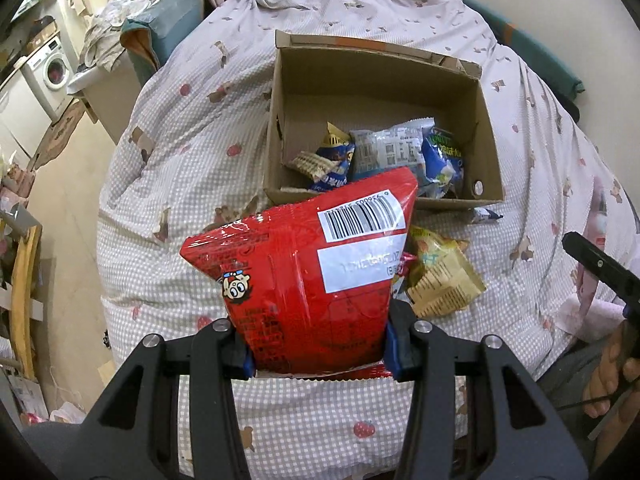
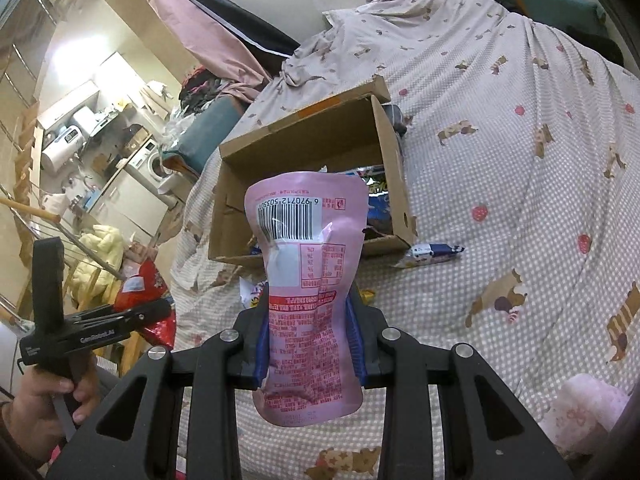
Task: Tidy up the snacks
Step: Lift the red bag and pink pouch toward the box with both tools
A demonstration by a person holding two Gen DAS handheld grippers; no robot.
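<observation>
My left gripper (image 1: 318, 346) is shut on a red snack bag (image 1: 304, 272) and holds it above the bed, just short of the cardboard box (image 1: 380, 76). The box holds several blue and silver snack packets (image 1: 384, 152). My right gripper (image 2: 310, 340) is shut on a pink pouch (image 2: 308, 264), held upright in front of the same box (image 2: 300, 140). A yellow snack packet (image 1: 440, 276) lies on the bed right of the red bag. A small blue-and-white packet (image 2: 432, 254) lies by the box's near right corner. The red bag also shows at the left of the right wrist view (image 2: 148, 292).
The box sits on a bed with a checked quilt (image 1: 180, 160). A washing machine (image 1: 50, 68) and cluttered shelves stand at the far left. A wooden rack (image 1: 24, 288) stands at the left edge. A pink cloth (image 2: 588, 408) lies at the bed's near right.
</observation>
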